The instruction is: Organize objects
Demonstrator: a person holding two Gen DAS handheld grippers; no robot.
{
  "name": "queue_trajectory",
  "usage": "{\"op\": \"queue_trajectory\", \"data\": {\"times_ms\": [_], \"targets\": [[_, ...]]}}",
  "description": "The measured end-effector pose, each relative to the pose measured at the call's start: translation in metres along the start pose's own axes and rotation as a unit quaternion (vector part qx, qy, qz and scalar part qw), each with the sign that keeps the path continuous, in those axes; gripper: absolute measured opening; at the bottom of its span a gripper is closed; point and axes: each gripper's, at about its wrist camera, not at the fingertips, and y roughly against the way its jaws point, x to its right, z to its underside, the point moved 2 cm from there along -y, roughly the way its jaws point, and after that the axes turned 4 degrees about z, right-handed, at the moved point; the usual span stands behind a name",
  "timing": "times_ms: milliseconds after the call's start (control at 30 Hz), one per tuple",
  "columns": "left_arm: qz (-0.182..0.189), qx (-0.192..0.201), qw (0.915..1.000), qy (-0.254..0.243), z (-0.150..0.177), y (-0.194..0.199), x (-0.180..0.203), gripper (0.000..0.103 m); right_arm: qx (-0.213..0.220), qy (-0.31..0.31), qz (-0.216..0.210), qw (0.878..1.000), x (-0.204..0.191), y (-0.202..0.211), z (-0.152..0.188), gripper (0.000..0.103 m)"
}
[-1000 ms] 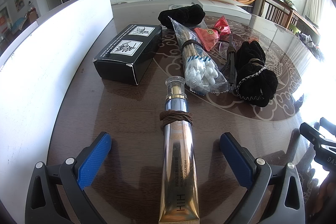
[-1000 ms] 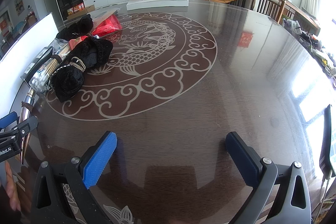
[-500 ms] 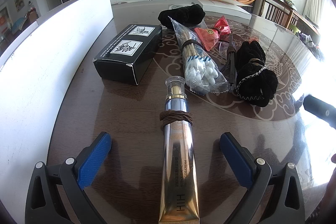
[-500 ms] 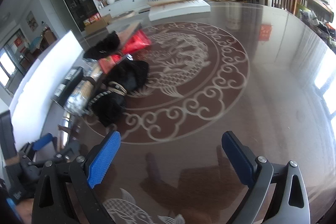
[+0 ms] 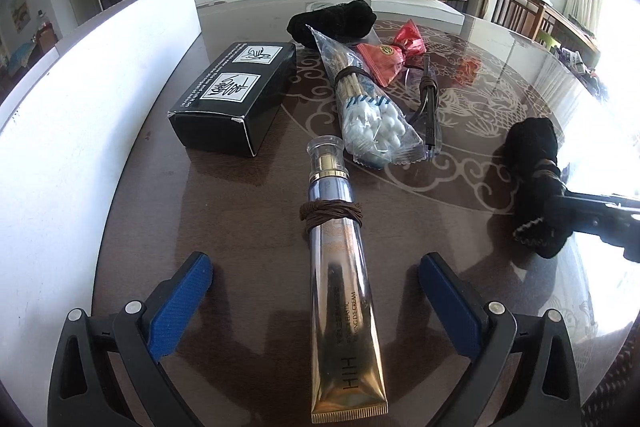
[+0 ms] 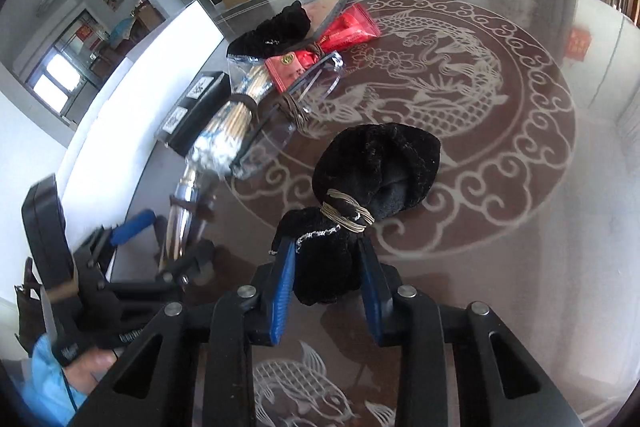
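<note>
On the counter (image 5: 248, 211), a black box (image 5: 236, 95) is seen at the left, near a white board. The left tongs (image 5: 316, 291) are spread wide around a gold tube (image 5: 344, 287) bound with brown cord. A bag of cotton swabs (image 5: 372, 119) is laid just beyond the tube. At the right, a black cloth bundle (image 6: 360, 203) is clamped at its near end by the right tongs (image 6: 326, 283).

A tube (image 5: 340, 259) lies on the table (image 5: 248, 211) between the left jaws. Ahead of them: a box (image 5: 236, 99) to the left, a swab bag (image 5: 368, 107) to the right. A pouch (image 6: 360, 195) sits between the right jaws.
</note>
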Motion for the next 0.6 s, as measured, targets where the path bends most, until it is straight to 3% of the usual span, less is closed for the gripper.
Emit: {"op": "queue_trajectory", "data": {"times_ms": [67, 100, 133, 167, 200, 233, 433, 533, 600], "targets": [[0.003, -0.003, 1.0, 0.009, 0.002, 0.002, -0.005, 0.103, -0.001, 0.005, 0.008, 1.0, 0.011, 0.014, 0.019, 0.039], [0.006, 0.005, 0.9998, 0.019, 0.002, 0.005, -0.007, 0.097, -0.003, 0.002, 0.014, 1.0, 0.016, 0.019, 0.026, 0.045], [0.001, 0.016, 0.9996, 0.025, 0.002, 0.008, -0.008, 0.078, -0.006, -0.007, 0.022, 1.0, 0.022, 0.024, 0.032, 0.06], [-0.011, 0.02, 0.9995, 0.021, 0.001, 0.009, -0.007, 0.068, -0.004, -0.02, 0.024, 1.0, 0.029, 0.03, 0.036, 0.069], [-0.01, 0.022, 0.9996, 0.013, -0.001, 0.009, -0.004, 0.051, 0.001, -0.035, 0.022, 0.999, 0.036, 0.033, 0.036, 0.071], [-0.007, 0.023, 0.9997, 0.007, -0.003, 0.009, -0.002, 0.027, 0.002, -0.051, 0.02, 0.998, 0.041, 0.036, 0.035, 0.072], [0.003, 0.034, 0.9989, 0.031, 0.005, 0.016, -0.001, 0.024, -0.04, -0.17, 0.008, 0.985, 0.061, 0.029, 0.021, 0.072], [0.016, 0.053, 0.9977, 0.04, 0.021, 0.028, -0.004, 0.024, -0.039, -0.171, 0.026, 0.984, 0.05, 0.015, 0.007, 0.072], [0.028, 0.067, 0.9964, 0.044, 0.03, 0.039, -0.009, 0.024, -0.03, -0.132, 0.074, 0.988, 0.039, 0.007, 0.002, 0.053]]}}
